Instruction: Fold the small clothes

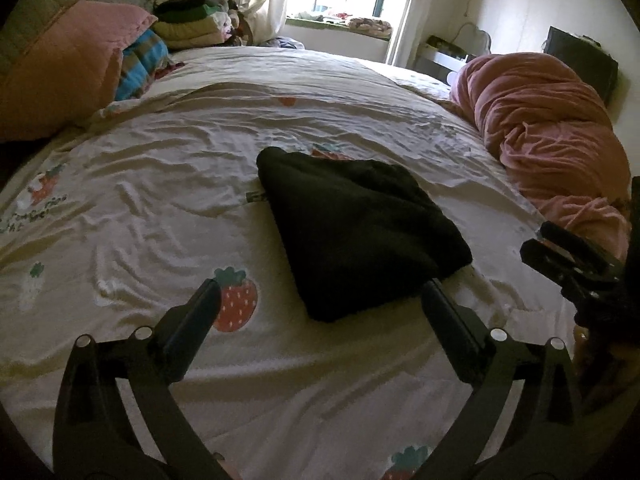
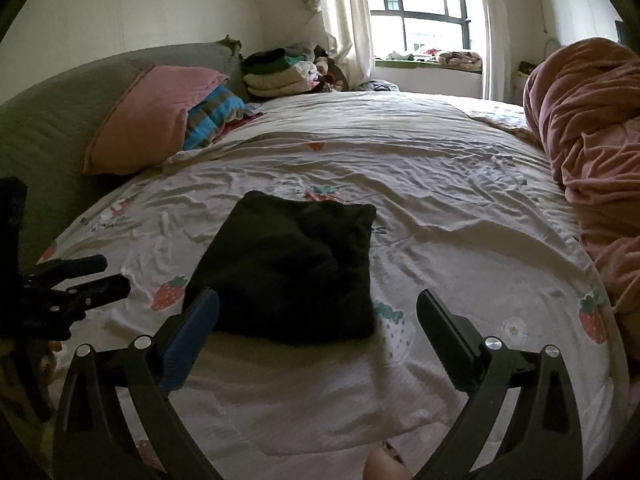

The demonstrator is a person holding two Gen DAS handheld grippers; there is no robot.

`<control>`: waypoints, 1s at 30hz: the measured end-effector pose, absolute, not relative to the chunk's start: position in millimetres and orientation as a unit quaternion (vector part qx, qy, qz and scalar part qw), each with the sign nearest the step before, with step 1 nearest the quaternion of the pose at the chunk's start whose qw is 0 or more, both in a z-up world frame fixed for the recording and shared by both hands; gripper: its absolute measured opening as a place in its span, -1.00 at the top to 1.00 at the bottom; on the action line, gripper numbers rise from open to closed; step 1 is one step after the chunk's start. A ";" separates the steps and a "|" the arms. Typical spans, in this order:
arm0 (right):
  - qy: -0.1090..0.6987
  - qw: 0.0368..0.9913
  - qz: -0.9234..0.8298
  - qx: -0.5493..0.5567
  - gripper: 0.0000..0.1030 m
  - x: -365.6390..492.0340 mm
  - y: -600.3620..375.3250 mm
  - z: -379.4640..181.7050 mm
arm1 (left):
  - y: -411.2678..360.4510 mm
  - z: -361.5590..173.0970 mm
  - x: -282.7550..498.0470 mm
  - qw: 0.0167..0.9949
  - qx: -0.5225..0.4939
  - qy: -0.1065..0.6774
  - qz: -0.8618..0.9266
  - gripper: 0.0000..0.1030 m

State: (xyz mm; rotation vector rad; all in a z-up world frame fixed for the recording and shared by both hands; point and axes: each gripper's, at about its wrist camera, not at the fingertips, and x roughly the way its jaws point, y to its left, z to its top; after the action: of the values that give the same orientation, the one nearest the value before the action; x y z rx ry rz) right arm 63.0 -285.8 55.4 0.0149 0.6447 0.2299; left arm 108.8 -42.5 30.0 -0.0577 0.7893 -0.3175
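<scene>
Folded black garment (image 1: 360,236) lies flat on the strawberry-print bedsheet (image 1: 160,200), mid-bed. Left gripper (image 1: 320,292): jaws spread wide, nothing between the pads. Right gripper (image 2: 318,304): jaws likewise spread, empty, just short of the garment's near edge. Garment type unclear; possibly trousers. Pink blanket (image 2: 592,140) bunched at right.

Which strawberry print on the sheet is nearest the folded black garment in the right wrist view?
The pale, white-bodied strawberry with green leaves, touching the black garment's near right corner. The red ones lie apart from it.
</scene>
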 end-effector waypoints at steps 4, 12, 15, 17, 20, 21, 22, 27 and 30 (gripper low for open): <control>0.315 0.943 0.111 0.004 -0.91 53.9 -277.8 55.3 | -37.6 30.4 99.0 0.912 -0.028 0.382 -0.150 -0.82; 0.311 0.945 0.098 0.001 -0.91 32.8 -264.1 53.4 | -23.9 27.2 74.4 0.919 -0.026 0.368 -0.139 -0.82; 0.309 0.947 0.089 0.001 -0.91 22.5 -262.0 50.4 | -17.8 23.1 63.2 0.921 -0.021 0.364 -0.135 -0.82; 0.304 0.950 0.077 -0.003 -0.91 14.4 -258.8 46.6 | -13.6 19.9 57.1 0.922 -0.021 0.362 -0.134 -0.82; 0.296 0.953 0.066 -0.013 -0.91 2.7 -253.7 39.8 | -7.5 11.8 47.8 0.923 -0.022 0.360 -0.131 -0.82; 0.295 0.953 0.065 -0.012 -0.91 0.1 -253.4 38.3 | -6.7 10.3 46.1 0.923 -0.023 0.361 -0.131 -0.82; 0.290 0.955 0.061 -0.010 -0.91 -5.6 -252.2 35.9 | -4.9 7.1 43.8 0.923 -0.025 0.361 -0.130 -0.82; 0.294 0.953 0.062 -0.019 -0.91 -19.0 -246.1 24.3 | 2.1 -1.5 37.3 0.924 -0.029 0.360 -0.126 -0.82; 0.298 0.953 0.052 -0.022 -0.91 -27.0 -244.3 16.2 | 4.4 -2.5 33.2 0.928 -0.023 0.351 -0.121 -0.82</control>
State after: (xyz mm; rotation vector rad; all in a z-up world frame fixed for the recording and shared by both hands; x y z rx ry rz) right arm -27.0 -244.3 16.2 -0.0439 0.6061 0.1065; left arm 33.2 4.4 -2.5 -0.0472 0.7185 -0.2481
